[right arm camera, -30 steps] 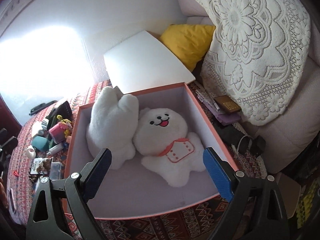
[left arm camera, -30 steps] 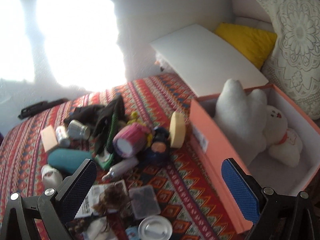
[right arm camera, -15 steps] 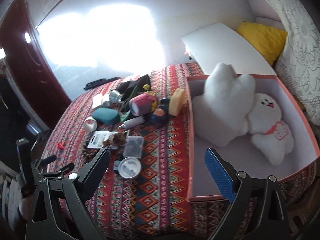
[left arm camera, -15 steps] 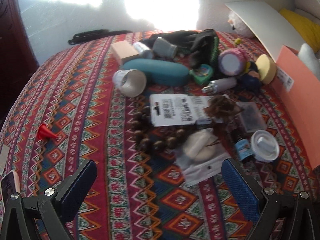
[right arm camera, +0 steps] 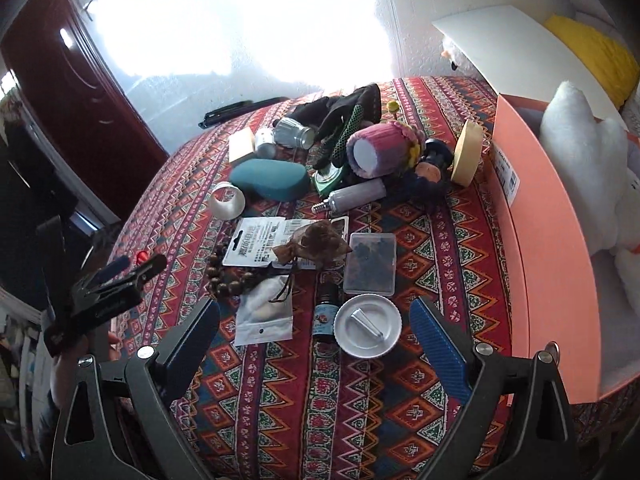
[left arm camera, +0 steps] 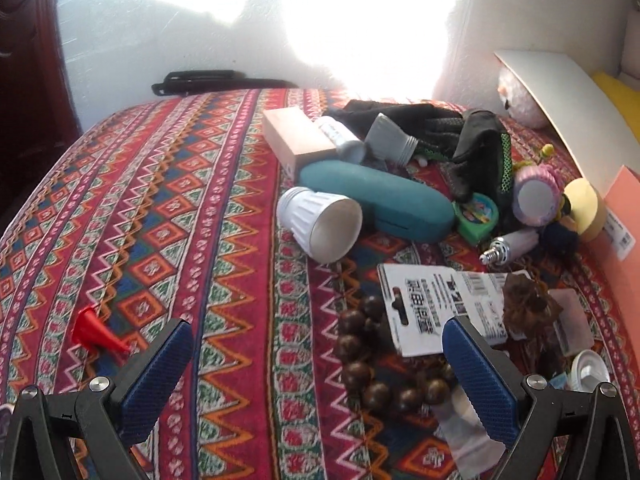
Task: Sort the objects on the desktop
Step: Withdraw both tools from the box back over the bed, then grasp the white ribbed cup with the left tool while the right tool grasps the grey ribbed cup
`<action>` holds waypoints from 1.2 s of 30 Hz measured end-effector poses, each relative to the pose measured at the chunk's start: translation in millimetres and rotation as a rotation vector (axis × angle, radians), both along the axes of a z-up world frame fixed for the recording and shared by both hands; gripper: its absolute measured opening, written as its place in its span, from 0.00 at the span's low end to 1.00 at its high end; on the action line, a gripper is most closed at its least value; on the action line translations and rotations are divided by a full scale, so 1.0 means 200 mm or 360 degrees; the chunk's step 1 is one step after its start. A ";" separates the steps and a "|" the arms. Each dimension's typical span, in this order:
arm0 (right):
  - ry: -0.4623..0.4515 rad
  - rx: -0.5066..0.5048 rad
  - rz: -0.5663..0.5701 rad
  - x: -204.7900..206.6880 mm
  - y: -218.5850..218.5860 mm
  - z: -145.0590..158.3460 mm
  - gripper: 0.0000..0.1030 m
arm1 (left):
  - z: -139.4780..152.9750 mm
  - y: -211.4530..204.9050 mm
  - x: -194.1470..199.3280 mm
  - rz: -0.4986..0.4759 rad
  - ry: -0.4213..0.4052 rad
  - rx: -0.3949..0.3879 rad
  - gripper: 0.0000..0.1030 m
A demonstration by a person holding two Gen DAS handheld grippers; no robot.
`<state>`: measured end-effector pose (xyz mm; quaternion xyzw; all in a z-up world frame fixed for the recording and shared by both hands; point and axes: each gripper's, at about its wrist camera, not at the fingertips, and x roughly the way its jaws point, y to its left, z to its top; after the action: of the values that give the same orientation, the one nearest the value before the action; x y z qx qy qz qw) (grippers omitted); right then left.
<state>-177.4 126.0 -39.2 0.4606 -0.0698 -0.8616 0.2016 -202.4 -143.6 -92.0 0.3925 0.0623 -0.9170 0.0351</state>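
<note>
Left of the orange box (right arm camera: 540, 240), on the patterned bench (right arm camera: 440, 264), the objects to be sorted are being kept in a loose pile: a teal case (left arm camera: 376, 200), a white cup (left arm camera: 320, 224), wooden beads (left arm camera: 360, 360) and a white lid (right arm camera: 368, 326). The left hand-held gripper (left arm camera: 318, 376) and the right hand-held gripper (right arm camera: 316, 340) are both being held wide open and empty above the pile, probably so a first item can be chosen for the box.

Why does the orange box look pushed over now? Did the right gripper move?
Yes. The right gripper swung left: the orange box filled its view earlier and now sits at the right edge.
</note>
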 end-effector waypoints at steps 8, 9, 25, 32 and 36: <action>-0.0059 0.0035 -0.0084 -0.17 0.08 -0.08 0.94 | -0.10 -0.05 -0.33 -0.0006 -0.0032 0.0136 0.98; -0.0068 0.0027 -0.0089 -0.20 0.08 -0.07 0.94 | -0.12 -0.06 -0.36 -0.0001 -0.0043 0.0148 0.97; -0.0170 -0.0230 0.0008 -1.19 -0.61 -0.05 0.85 | -0.43 -0.24 -0.57 -0.0011 -0.0023 0.0408 0.15; -0.0381 -0.0191 -0.0210 -1.57 -0.83 -0.28 0.84 | -0.49 -0.37 -0.55 0.0037 0.0041 0.0688 0.07; -0.0433 -0.0100 -0.0373 -1.74 -0.89 -0.38 0.84 | -0.48 -0.34 -0.54 0.0024 0.0053 0.0650 0.06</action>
<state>-525.3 -51.9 -114.9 0.5551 -0.1765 -0.8063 0.1029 -310.9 -212.5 -187.2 0.3757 0.2506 -0.8913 -0.0395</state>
